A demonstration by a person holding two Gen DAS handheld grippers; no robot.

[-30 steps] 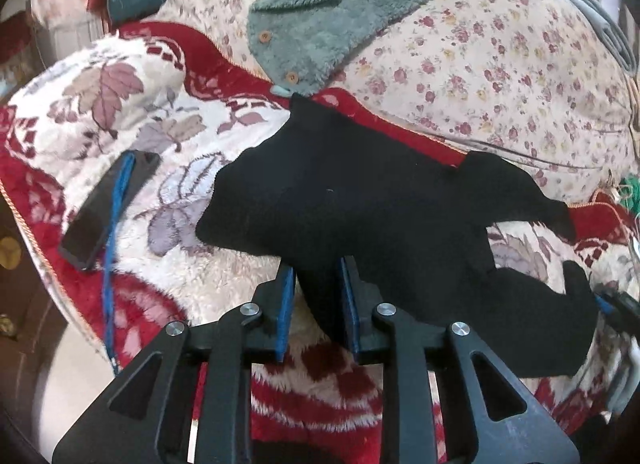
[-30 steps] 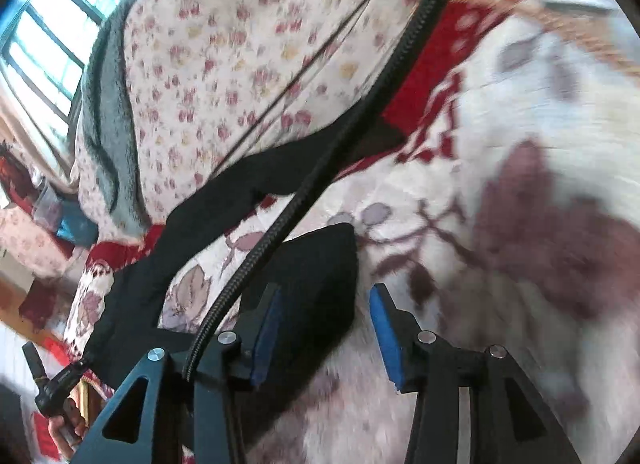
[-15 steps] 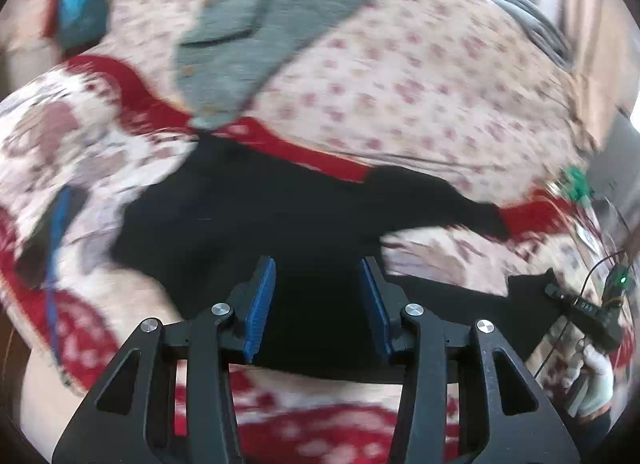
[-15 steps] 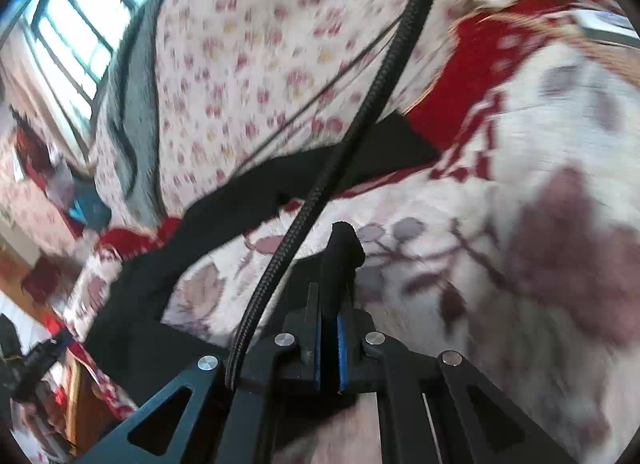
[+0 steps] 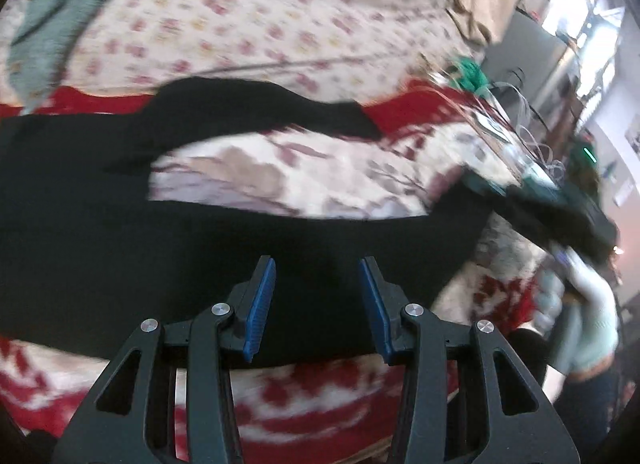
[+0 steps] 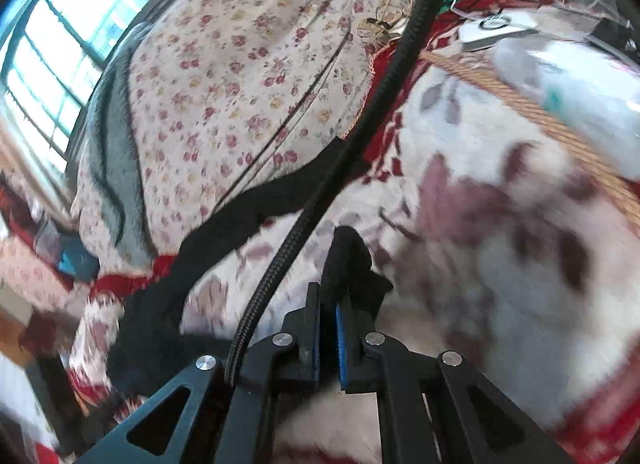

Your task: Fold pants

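Black pants [image 5: 120,232] lie spread across a red and white floral blanket [image 5: 280,175], the two legs running to the right. My left gripper [image 5: 317,264] hovers over the near leg, open, with nothing pressed between its blue pads. The view is blurred by motion. At the right the end of the near leg is lifted towards a gloved hand [image 5: 588,304]. In the right wrist view my right gripper [image 6: 329,304] is shut on that leg's hem [image 6: 348,256], which sticks up past the pads. The far leg [image 6: 248,207] lies flat beyond.
A flowered quilt [image 5: 280,3] is heaped behind the pants, with a grey-green fleece garment [image 5: 40,3] on it. Cables and a green bundle [image 5: 472,71] clutter the blanket's far right end. A black braided cable [image 6: 360,135] crosses the right wrist view. A window [image 6: 52,63] is at the left.
My left gripper let go of the pants' edge, opened and swung right along the pants. My right gripper shut on the leg hem and raised it a little.
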